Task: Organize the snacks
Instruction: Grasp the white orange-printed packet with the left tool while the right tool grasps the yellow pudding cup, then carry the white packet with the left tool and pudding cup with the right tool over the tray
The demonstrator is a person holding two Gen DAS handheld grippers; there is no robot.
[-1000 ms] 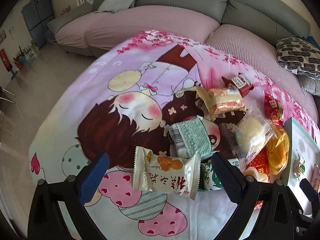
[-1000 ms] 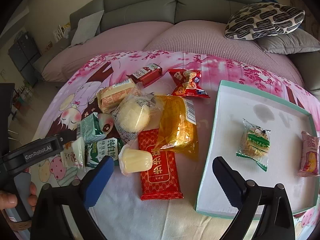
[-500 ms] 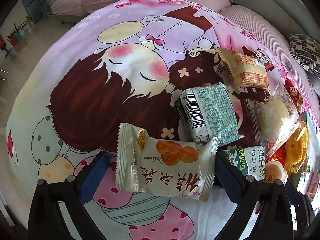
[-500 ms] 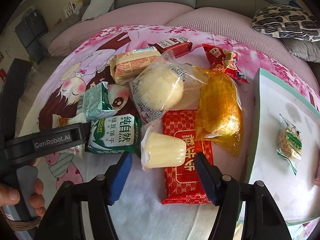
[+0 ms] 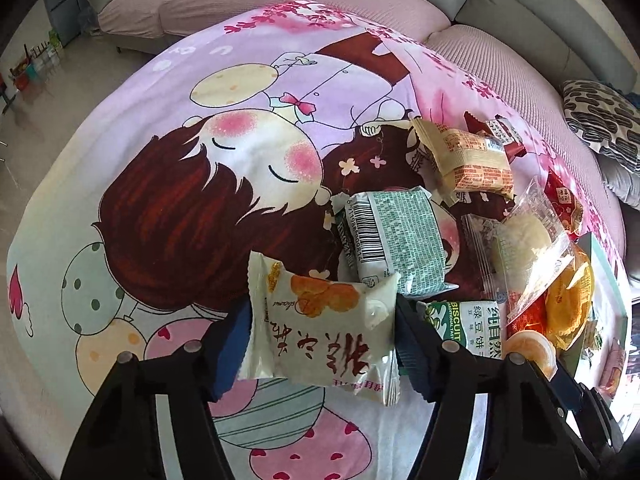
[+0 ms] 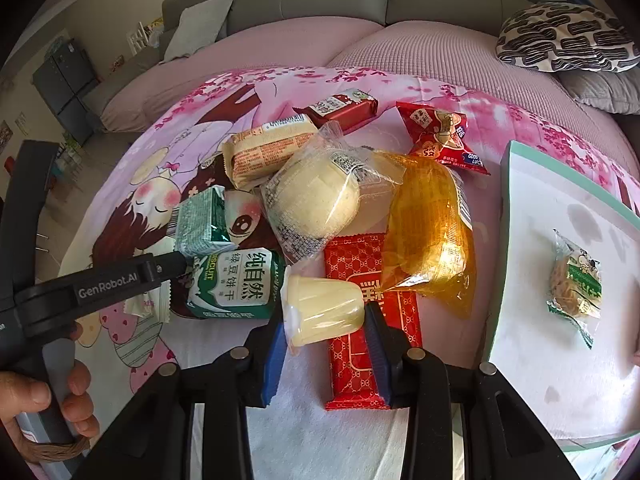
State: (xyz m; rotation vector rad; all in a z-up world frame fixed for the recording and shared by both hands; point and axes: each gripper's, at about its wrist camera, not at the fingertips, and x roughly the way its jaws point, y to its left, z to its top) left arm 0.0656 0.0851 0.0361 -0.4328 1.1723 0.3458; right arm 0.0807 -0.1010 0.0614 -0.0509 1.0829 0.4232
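I have left gripper point(image 5: 320, 344) clamped on white cake packet point(image 5: 320, 332); right gripper point(image 6: 326, 328) clamped on jelly cup point(image 6: 324, 310); tray point(image 6: 520, 320) at 3 o'clock holds few snacks; pile at 12 remains.

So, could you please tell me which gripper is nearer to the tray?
Right. The right gripper, closed on the jelly cup, sits beside the tray; the left gripper is farther away.
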